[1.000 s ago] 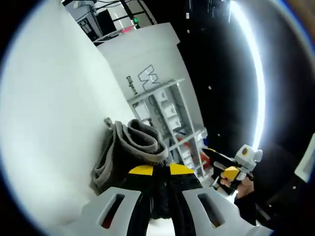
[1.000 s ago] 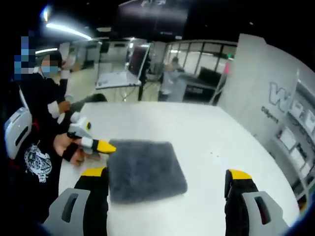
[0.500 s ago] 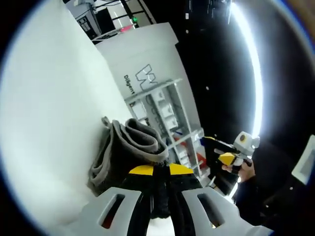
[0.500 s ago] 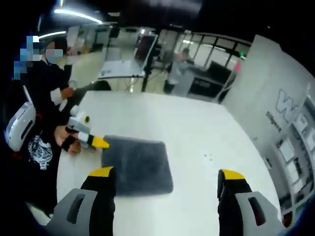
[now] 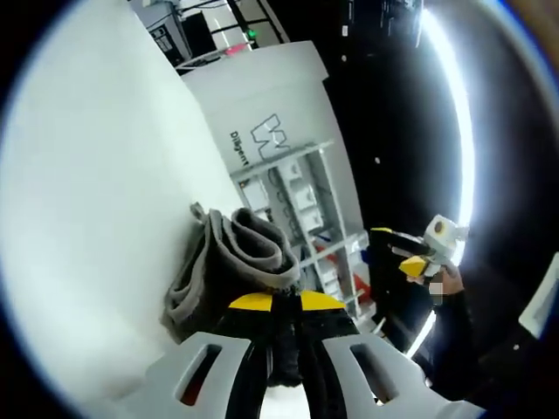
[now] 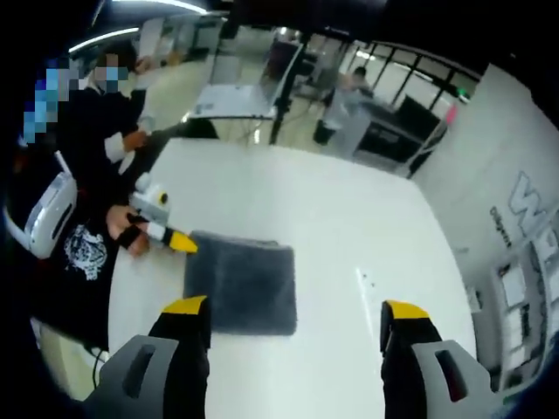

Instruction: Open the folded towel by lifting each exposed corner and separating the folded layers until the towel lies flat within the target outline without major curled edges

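Our left tongs (image 5: 286, 301) are pinched on the grey towel (image 6: 242, 285) at its left corner; right tongs (image 6: 295, 316) hover wide above the desk (image 6: 349, 218).

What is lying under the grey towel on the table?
Under the grey towel only the white table can be seen around its edges. The left tongs are shut on one corner. Whether a target outline lies beneath is hidden by the towel.

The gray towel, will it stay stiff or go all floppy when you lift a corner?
Probably floppy: the towel's layers curve softly beside the left gripper. It looks fuzzy, so likely grippy, not slippery. Being folded thick, it may sag.
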A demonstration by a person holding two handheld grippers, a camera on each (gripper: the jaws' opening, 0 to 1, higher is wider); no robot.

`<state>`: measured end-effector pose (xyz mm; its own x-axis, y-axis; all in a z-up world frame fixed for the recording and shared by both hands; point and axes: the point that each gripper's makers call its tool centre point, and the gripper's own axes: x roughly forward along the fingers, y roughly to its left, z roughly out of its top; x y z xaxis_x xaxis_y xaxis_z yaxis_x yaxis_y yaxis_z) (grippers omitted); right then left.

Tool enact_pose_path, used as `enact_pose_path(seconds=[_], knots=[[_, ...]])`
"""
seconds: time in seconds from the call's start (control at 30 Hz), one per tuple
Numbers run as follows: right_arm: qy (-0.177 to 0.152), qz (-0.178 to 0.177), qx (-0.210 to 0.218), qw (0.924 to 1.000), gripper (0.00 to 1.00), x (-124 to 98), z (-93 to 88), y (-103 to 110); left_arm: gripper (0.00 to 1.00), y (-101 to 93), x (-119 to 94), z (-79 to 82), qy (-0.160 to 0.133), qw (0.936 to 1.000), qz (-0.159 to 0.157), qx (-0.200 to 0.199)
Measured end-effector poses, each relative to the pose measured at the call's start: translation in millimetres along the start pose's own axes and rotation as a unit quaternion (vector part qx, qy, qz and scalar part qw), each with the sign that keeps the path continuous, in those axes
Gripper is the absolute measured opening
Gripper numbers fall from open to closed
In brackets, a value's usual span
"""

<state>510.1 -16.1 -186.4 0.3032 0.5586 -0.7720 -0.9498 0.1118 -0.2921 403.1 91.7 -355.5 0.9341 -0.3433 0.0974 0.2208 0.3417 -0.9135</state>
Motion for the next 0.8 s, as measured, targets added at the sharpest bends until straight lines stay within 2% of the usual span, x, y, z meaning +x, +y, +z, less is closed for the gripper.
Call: enact_pose_path(seconds=[0.13,0.27,0.43,0.63,0.8], knots=[[0.007,0.019,-0.013,0.9997,0.71,8,5.7,-1,0.07,-1.8,1,3.7,-0.006,1.0000,0.005,0.003],[0.024,0.033,-0.026,0.9988,0.72,20,10.3,-3,0.07,0.7,3,7.5,-0.013,0.9999,0.005,0.001],[0.045,0.047,-0.036,0.9972,0.72,23,16.3,-9,0.06,4.1,3,5.4,-0.020,0.9998,0.003,0.005],[0.048,0.061,-0.050,0.9957,0.71,38,28.0,-14,0.06,2.9,5,4.7,-0.013,0.9999,0.000,0.009],[0.057,0.077,-0.061,0.9936,0.71,56,27.2,-13,0.06,3.6,5,4.2,-0.011,0.9999,-0.001,0.012]])
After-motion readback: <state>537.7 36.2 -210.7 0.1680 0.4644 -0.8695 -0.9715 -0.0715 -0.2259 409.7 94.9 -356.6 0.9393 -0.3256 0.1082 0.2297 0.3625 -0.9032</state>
